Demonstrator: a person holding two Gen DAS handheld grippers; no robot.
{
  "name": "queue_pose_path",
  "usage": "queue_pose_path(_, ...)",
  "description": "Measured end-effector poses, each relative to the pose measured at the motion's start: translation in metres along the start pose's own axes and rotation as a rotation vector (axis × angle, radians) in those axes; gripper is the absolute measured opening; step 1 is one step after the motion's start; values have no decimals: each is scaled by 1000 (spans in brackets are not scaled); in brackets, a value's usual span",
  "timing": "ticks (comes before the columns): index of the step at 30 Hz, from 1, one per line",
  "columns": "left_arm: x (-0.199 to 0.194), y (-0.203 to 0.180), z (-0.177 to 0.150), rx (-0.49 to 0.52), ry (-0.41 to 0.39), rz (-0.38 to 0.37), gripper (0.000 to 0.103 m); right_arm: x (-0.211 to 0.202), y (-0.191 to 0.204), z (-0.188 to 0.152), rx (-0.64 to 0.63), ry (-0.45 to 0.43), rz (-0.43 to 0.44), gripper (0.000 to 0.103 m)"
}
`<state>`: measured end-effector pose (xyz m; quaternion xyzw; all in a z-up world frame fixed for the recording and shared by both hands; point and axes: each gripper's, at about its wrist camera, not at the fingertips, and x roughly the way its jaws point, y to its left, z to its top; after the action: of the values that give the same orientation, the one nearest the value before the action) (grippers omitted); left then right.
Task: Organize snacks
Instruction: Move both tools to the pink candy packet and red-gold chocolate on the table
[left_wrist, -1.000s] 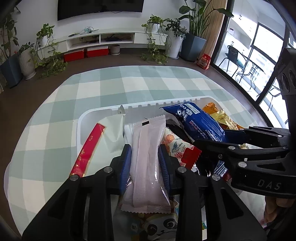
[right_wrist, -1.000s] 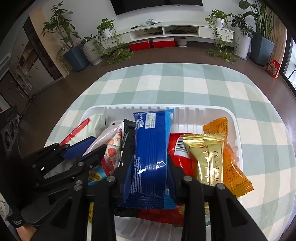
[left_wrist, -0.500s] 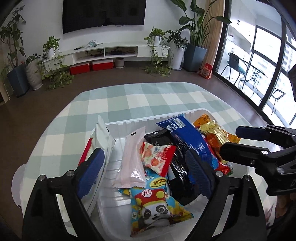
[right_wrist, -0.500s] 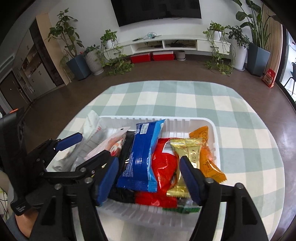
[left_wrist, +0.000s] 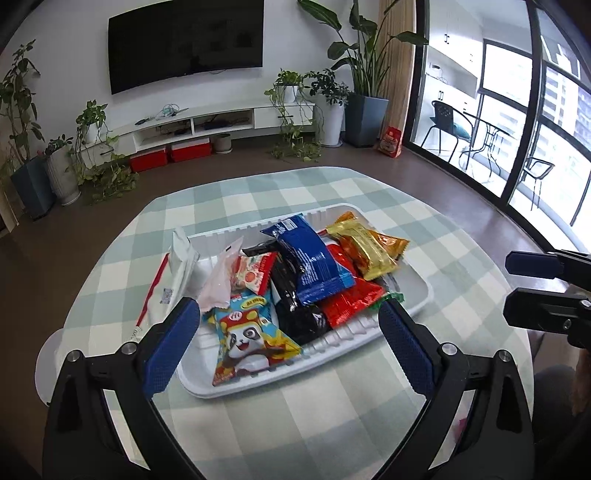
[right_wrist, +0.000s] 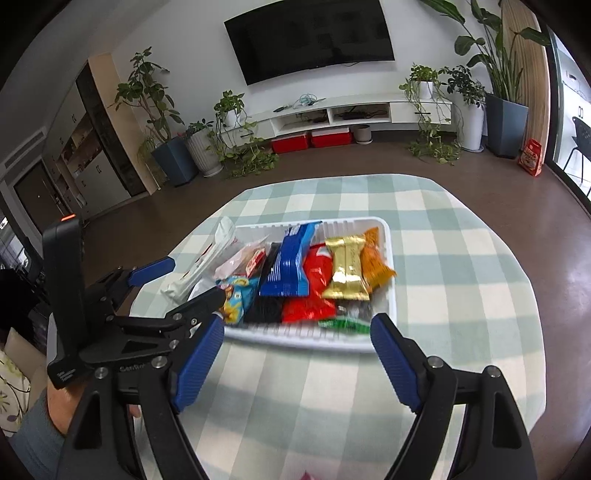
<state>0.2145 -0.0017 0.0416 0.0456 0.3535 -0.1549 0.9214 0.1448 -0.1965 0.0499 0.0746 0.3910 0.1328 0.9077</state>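
Your left gripper (left_wrist: 288, 325) hangs wide open and empty just above the near rim of the white tray (left_wrist: 417, 291), touching nothing. Your right gripper (right_wrist: 297, 336) is spread just as wide over the tablecloth (right_wrist: 443, 258), short of the tray's near edge and also empty. The snacks lie ahead of both, packed in the tray with their long axes running mostly near to far: panda packet (left_wrist: 251, 336) nearest the left gripper, then pale pink sachet (left_wrist: 221, 280), black packet (left_wrist: 295, 299), blue packet (left_wrist: 310, 266), red packet (left_wrist: 351, 295), gold bar (left_wrist: 364, 251) and orange packet (left_wrist: 384, 243) toward the far right. One white pouch (left_wrist: 177, 273) with a red strip leans over the tray's left rim, half outside it. That pouch sits on the left gripper's side, well clear of the right one, so I judge the left is nearer if it needs tucking in. Its long axis also runs near to far, so your jaws would close across its width as they stand.
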Motion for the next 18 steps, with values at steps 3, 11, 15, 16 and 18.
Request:
queue_pose_path(3, -10, -17, -12, 27, 11, -32, 98, -19, -6, -23, 32, -9, -4, 85)
queue_pose_path(11, -29, -68, -66, 171, 49, -169, 101, -65, -34, -110, 171, -4, -76, 88)
queue_pose_path(15, -30, -97, -90, 288, 73, -229, 101, -73, -40, -145, 234, 43, -83, 88)
queue_pose_path(16, -29, -106, -94, 323, 93, -240, 101, -73, -40, -152, 239, 51, -83, 88)
queue_pose_path(18, -24, -119, -100, 366, 122, -240, 101, -70, -39, -161, 240, 66, -84, 88)
